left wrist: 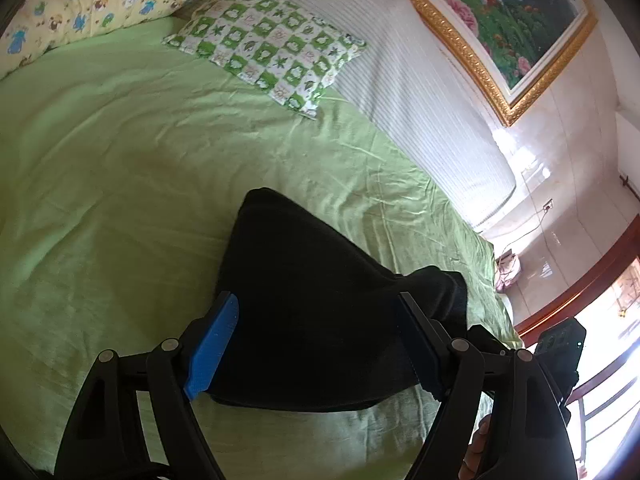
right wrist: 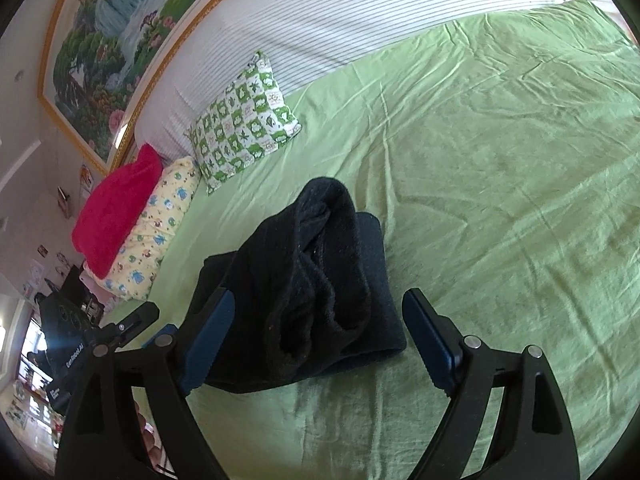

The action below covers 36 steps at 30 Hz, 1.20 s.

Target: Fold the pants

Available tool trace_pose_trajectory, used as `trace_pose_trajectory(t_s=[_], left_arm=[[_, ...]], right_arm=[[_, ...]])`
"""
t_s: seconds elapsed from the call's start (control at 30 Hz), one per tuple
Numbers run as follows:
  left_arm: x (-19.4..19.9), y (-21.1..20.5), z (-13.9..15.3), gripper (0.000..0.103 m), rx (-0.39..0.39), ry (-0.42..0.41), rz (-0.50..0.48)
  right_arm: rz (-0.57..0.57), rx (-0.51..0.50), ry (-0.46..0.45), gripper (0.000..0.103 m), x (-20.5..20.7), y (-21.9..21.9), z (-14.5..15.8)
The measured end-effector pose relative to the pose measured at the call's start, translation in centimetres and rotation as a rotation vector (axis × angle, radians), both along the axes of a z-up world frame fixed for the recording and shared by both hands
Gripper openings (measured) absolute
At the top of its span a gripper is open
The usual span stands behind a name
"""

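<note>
Lying folded into a thick bundle on the green sheet (right wrist: 500,168), at about 6 o'clock from the checked green pillow (right wrist: 244,132): black pants (right wrist: 304,292), one rumpled layer heaped over a flatter one. Spread wide and gripping nothing: right gripper (right wrist: 316,344), its blue-padded fingers (right wrist: 430,344) flanking the bundle's near end, the one at 9 o'clock overlapping the dark cloth, the one at 3 o'clock just beside it over bare sheet. Likewise released: left gripper (left wrist: 316,344), jaws parted with the pants (left wrist: 320,304) filling the gap between them; contact with the cloth impossible to judge. Farther off at 11 o'clock in the right wrist view: yellow cartoon pillow (right wrist: 156,236) with a red cushion (right wrist: 116,212) on it. Along the striped headboard (right wrist: 360,12), a gilt-framed landscape painting (right wrist: 104,56).
</note>
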<state>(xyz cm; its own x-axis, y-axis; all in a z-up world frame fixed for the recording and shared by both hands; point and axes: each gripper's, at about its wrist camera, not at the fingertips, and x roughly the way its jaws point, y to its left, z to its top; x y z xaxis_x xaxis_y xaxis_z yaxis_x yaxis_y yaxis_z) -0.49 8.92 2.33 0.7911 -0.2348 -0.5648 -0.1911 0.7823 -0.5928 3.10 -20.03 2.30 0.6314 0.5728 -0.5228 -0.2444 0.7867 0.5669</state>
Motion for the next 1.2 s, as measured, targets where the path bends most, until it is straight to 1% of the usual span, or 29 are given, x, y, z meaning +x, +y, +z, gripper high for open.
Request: trace_pose_trajectory(t_s=[0.13, 0.4, 0.53, 0.77, 0.93, 1.0, 1.03, 1.1, 1.2], left_arm=[[0.8, 0.2, -0.6, 0.081, 0.004, 0.028, -0.028], [2.6, 0.1, -0.9, 0.082, 0.071, 0.058, -0.067], [3.9, 0.2, -1.5, 0.082, 0.113, 0.094, -0.075], [5.9, 0.6, -3.5, 0.082, 0.078, 0.144, -0.083], [7.0, 0.5, -4.2, 0.083, 0.061, 0.154, -0.094], [7.5, 0.6, -4.5, 0.083, 0.045, 0.156, -0.104], [7.7, 0.7, -4.7, 0.083, 0.040, 0.157, -0.106], [8.0, 0.9, -5.1, 0.082, 0.022, 0.155, -0.108], [8.2, 1.5, -5.6, 0.075, -0.026, 0.146, -0.105]], right_arm=[[0.012, -0.026, 0.004, 0.086, 0.1, 0.7, -0.3], [0.028, -0.063, 0.020, 0.086, 0.8, 1.5, -1.2], [0.019, -0.066, 0.033, 0.086, 1.2, 1.2, -1.7], [0.031, -0.088, 0.024, 0.086, 1.4, 1.0, -2.6], [0.051, -0.076, 0.021, 0.086, 1.6, 1.0, -3.0], [0.060, -0.058, 0.018, 0.078, 1.6, 0.8, -3.3], [0.077, -0.033, 0.030, 0.071, 1.8, 0.6, -3.7], [0.085, -0.012, 0.036, 0.068, 1.8, 0.4, -4.0], [0.094, 0.012, 0.028, 0.064, 1.7, 0.1, -4.2]])
